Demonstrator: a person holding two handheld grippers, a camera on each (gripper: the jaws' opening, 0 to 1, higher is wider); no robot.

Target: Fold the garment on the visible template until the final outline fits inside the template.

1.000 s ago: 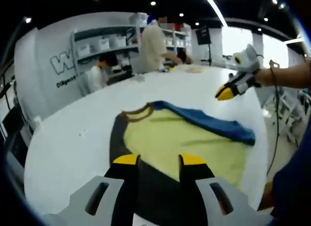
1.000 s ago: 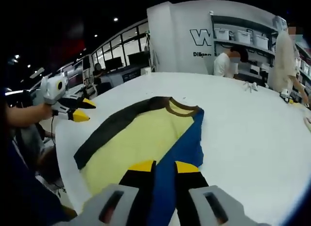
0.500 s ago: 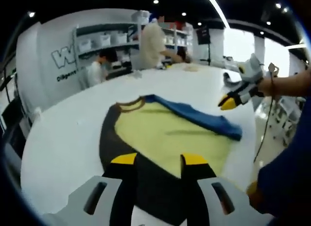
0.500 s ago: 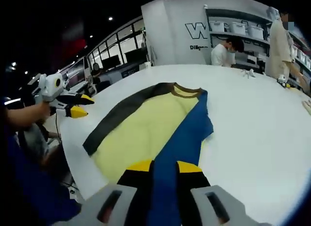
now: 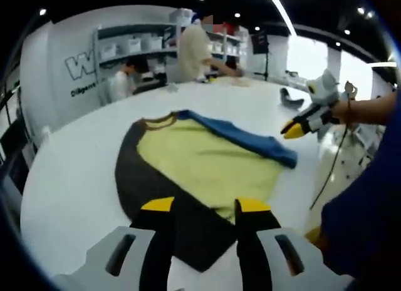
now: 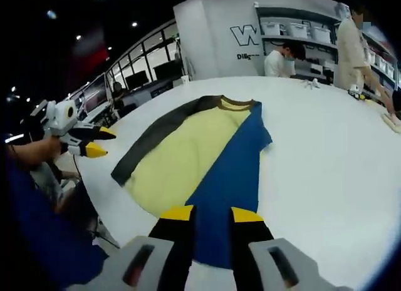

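Observation:
A long-sleeved garment [image 5: 207, 159] lies flat on the white table [image 5: 69, 178]. It has a yellow body, a brown collar, a dark sleeve [image 5: 128, 178] along one side and a blue sleeve [image 5: 250, 137] along the other. My left gripper [image 5: 205, 206] hovers open above the dark sleeve's near end, with nothing between its fingers. In the right gripper view the garment [image 6: 182, 156] stretches away, and my right gripper [image 6: 212, 214] hangs open over the blue sleeve [image 6: 238, 172]. The right gripper [image 5: 289, 129] also shows beside the blue sleeve. The left gripper [image 6: 99, 142] is off the table edge.
Two people stand at shelves [image 5: 131, 50] behind the far table edge. Small items [image 5: 288, 97] lie on the far part of the table [image 6: 326, 153]. A cable [image 5: 329, 178] hangs off the table edge under the right gripper. The holder's blue clothing [image 5: 363, 209] is close by.
Both grippers have drawn back from the garment's near edge, so white table now shows below the cloth in both views. The garment lies still.

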